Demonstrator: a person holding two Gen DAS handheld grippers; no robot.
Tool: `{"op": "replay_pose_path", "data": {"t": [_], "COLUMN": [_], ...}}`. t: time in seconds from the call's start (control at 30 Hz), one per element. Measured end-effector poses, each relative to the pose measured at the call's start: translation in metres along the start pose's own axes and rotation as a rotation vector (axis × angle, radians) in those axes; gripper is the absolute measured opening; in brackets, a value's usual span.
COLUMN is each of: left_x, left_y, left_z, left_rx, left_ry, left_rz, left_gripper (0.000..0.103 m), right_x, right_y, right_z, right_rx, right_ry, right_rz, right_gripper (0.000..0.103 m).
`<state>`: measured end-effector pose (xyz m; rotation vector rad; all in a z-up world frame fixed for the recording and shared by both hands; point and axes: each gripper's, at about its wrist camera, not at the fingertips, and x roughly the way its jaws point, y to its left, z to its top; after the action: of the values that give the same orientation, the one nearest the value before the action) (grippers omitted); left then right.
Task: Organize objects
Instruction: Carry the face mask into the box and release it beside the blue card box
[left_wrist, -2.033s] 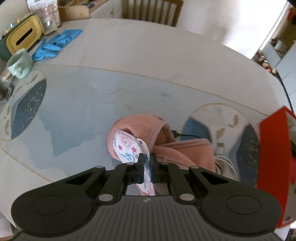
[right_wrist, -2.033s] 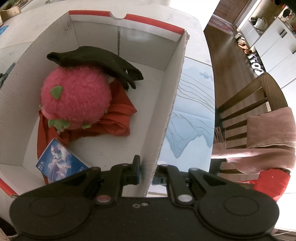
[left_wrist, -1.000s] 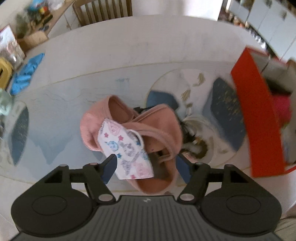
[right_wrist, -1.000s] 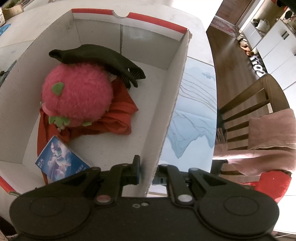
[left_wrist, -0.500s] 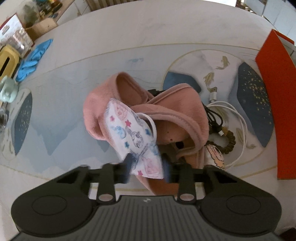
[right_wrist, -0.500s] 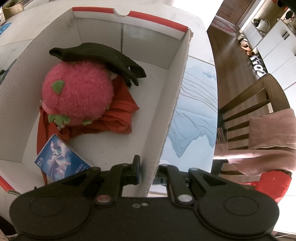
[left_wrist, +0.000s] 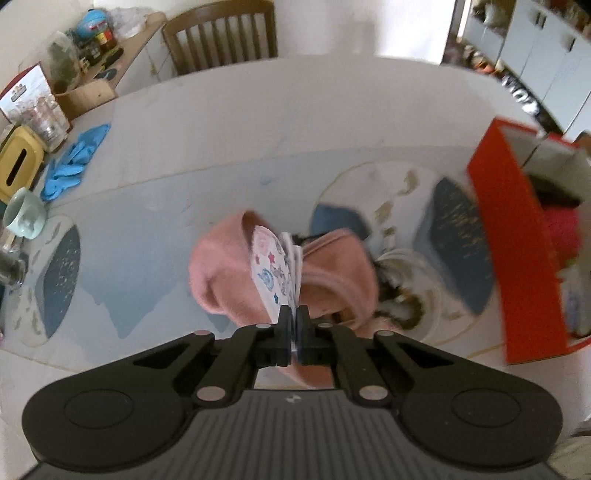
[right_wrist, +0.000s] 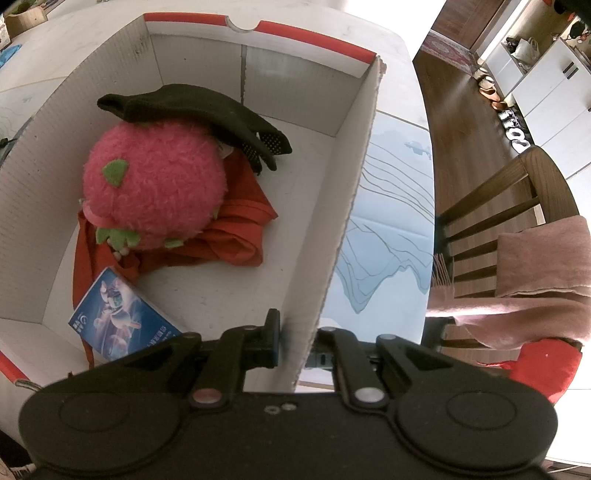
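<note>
Left gripper (left_wrist: 293, 328), frame centre: jaws just closing, now pinching printed face mask (left_wrist: 275, 271) above pink cloth (left_wrist: 229, 284); thin edge-grip risking slipping.

Right gripper (right_wrist: 295, 341): clamping cardboard box (right_wrist: 343, 229) wall.

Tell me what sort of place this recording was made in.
Most likely a home dining or kitchen area: a dining table with wooden chairs, white cabinets over a wood floor, and a side counter crowded with jars and household clutter.

one box (right_wrist: 343, 206), one plush (right_wrist: 155, 184), two chairs (left_wrist: 221, 37)
</note>
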<state>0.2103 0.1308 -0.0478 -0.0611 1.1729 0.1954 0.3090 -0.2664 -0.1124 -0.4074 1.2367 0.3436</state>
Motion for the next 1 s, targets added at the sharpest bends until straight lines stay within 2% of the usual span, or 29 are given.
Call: {"op": "replay_pose_path", "data": {"t": [0.23, 0.5, 0.8, 1.0], "left_x": [-0.043, -0.067, -0.071, -0.054], "left_y": [-0.017, -0.065, -0.156, -0.220], "left_z": [0.019, 0.041, 0.061, 0.075], "left_rx": [0.025, 0.129, 0.295, 0.382], "left_ry": [-0.093, -0.160, -0.185, -0.180], "left_rz": [-0.096, -0.201, -0.329, -0.414], "left_gripper": [0.001, 0.001, 0.001, 0.001], "right_x": [0.000, 0.000, -0.001, -0.001], "right_y": [0.000, 0.000, 0.002, 0.002], "right_z": [0.000, 0.000, -0.001, -0.001], "right_rx": [-0.001, -0.003, -0.005, -0.006], "right_ry": [0.000, 0.000, -0.001, -0.004], "right_rz": [0.000, -0.002, -0.007, -0.008], "right_gripper": [0.009, 0.009, 0.009, 0.009]}}
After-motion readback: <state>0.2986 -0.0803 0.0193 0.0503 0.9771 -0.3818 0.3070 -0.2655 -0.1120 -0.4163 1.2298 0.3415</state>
